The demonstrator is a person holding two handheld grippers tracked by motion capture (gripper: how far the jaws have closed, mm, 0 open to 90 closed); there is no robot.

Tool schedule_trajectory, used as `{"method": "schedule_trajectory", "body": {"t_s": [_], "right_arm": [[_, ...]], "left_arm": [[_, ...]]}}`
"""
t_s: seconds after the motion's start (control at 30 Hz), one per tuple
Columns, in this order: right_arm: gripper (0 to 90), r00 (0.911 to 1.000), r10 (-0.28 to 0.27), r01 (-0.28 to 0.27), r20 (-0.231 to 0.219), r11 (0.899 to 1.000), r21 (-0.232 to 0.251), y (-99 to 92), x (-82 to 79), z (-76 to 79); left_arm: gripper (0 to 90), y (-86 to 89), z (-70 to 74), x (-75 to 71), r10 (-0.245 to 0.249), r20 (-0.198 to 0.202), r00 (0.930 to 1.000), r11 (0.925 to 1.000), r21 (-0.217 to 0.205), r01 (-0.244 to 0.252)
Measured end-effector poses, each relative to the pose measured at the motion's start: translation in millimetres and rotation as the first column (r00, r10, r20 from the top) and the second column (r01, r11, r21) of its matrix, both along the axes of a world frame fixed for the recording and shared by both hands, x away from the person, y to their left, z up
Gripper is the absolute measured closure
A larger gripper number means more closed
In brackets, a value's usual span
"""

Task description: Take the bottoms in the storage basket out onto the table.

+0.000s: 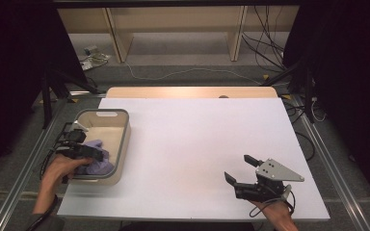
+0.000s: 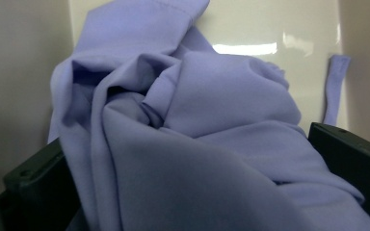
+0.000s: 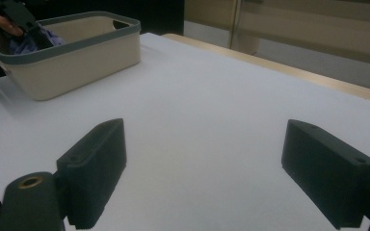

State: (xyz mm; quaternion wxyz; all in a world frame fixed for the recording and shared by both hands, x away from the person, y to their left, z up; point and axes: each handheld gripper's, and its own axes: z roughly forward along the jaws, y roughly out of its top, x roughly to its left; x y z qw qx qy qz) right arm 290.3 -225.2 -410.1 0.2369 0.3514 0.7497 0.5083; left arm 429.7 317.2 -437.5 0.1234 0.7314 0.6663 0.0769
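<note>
A crumpled lilac cloth (image 1: 101, 162) lies in the near end of a beige basket with a grey rim (image 1: 125, 131) at the table's left edge. My left gripper (image 1: 94, 154) reaches into the basket from the left. In the left gripper view its jaws stand wide apart, open, with the bunched cloth (image 2: 197, 139) lying between them against the basket's pale inner wall (image 2: 19, 72). My right gripper (image 1: 238, 168) hovers low over the white table at the front right, open, nothing between its jaws. Its own view has the right gripper (image 3: 204, 163) facing the basket (image 3: 77, 67).
The white tabletop (image 1: 192, 144) stretches bare between basket and right gripper. A wooden strip (image 1: 188, 92) borders the far edge. Beyond it, cables (image 1: 265, 43) and wooden furniture legs stand on the floor. Metal rails run along both sides of the table.
</note>
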Motion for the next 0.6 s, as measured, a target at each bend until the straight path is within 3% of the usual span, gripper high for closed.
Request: {"method": "schedule_trajectory", "body": {"t_s": [0.1, 0.2, 0.4, 0.43, 0.53, 0.6], "right_arm": [[16.7, 1.0, -0.002, 0.002, -0.003, 1.0, -0.001, 0.4, -0.1, -0.1], [16.8, 1.0, -0.001, 0.001, -0.001, 1.0, 0.0, -0.1, 0.2, -0.2], [17.0, 1.0, -0.003, 0.003, -0.001, 1.0, 0.002, -0.3, 0.5, -0.3], [17.0, 1.0, -0.003, 0.003, -0.001, 1.0, 0.002, -0.3, 0.5, -0.3], [17.0, 1.0, -0.002, 0.002, 0.001, 1.0, 0.002, -0.1, 0.3, 0.0], [17.0, 1.0, -0.005, 0.005, -0.003, 1.0, 0.0, -0.4, 0.2, 0.1]], "left_arm": [[0.0, -1.7, -1.1, 0.0, -0.008, -0.008, 0.9999, 0.9999, 0.015, 0.008], [5.5, -2.2, -2.1, -0.5, -0.017, -0.012, 0.9998, 0.9997, 0.019, 0.017], [34.5, -1.5, -2.1, -2.4, -0.03, -0.001, 0.9995, 0.9991, 0.03, 0.03], [34.5, -1.3, -2.0, -3.2, -0.04, 0.004, 0.9992, 0.9989, 0.025, 0.04], [51.7, -1.4, 1.1, -5.3, -0.07, 0.018, 0.9974, 0.9974, 0.02, 0.07], [57.3, -1.4, 2.3, -6.4, -0.078, 0.031, 0.9965, 0.997, 0.004, 0.078]]}}
